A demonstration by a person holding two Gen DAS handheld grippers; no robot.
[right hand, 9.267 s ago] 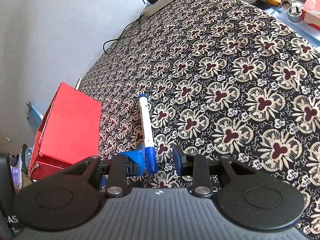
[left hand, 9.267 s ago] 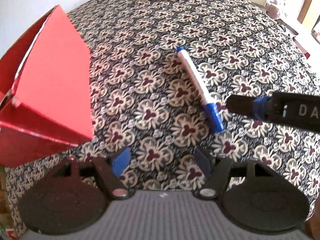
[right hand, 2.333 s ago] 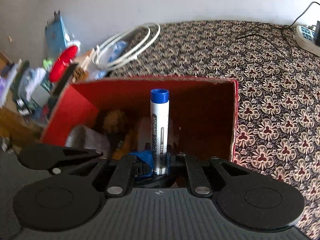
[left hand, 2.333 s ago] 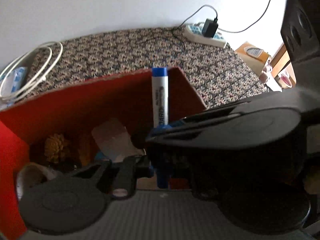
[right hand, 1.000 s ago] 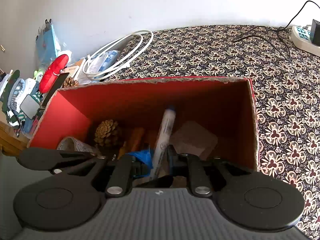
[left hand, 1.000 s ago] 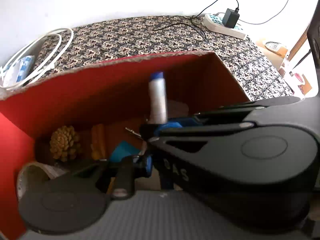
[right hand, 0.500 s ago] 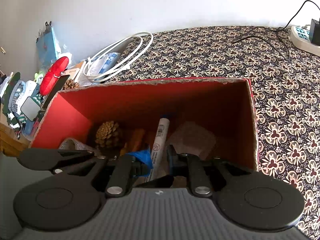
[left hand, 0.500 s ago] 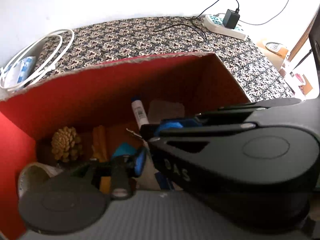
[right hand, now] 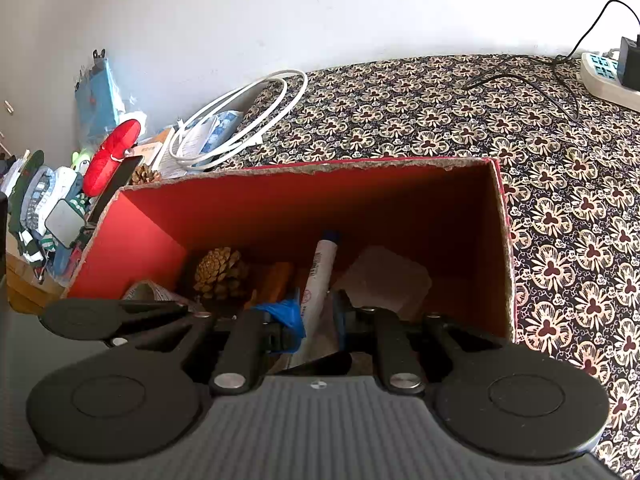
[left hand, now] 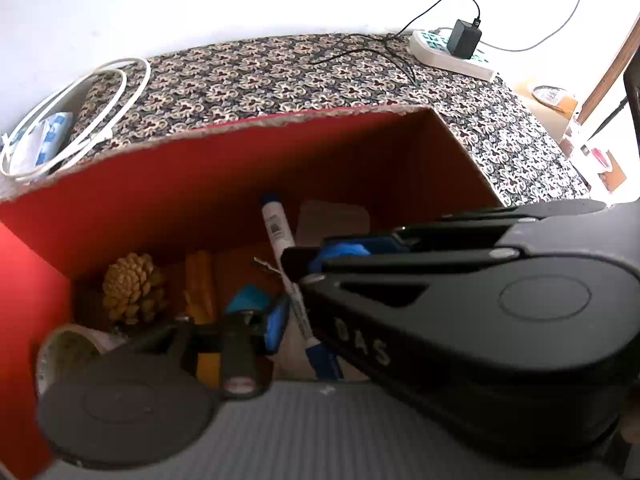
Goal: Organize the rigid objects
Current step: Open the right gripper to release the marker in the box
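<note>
My right claw (right hand: 318, 320) hangs over the near edge of the red box (right hand: 400, 200), its blue-padded fingers (right hand: 290, 318) spread apart with a gap on each side of the marker (right hand: 318, 276); it is released and grips nothing. The marker lies inside the box, slanted, its far end leaning toward the box's back wall and its near end down between my fingers. It has a white barrel with a printed label and dark lettering along its length, a dark blue cap (right hand: 330, 235) at the far end and, in the left wrist view, a blue end (left hand: 322, 358) at the near end.

Also in the box, left of the marker, sit a pine cone (right hand: 218, 270) and an orange-yellow piece (right hand: 276, 278); right of the marker lies a pale, flat, translucent sheet (right hand: 384, 278). A roll of pale tape (right hand: 150, 292) rests in the box's left near corner.

Of my left claw (left hand: 280, 322), only one blue-padded finger shows, close beside the marker; the other is hidden behind the right tool's black body, so I cannot tell whether it is spread or clenched.

The box stands on a flower-patterned cloth (right hand: 560, 200). Beyond the box's back wall lies a coiled white cable (right hand: 248, 120), and further off to the right a power strip (left hand: 452, 54).
</note>
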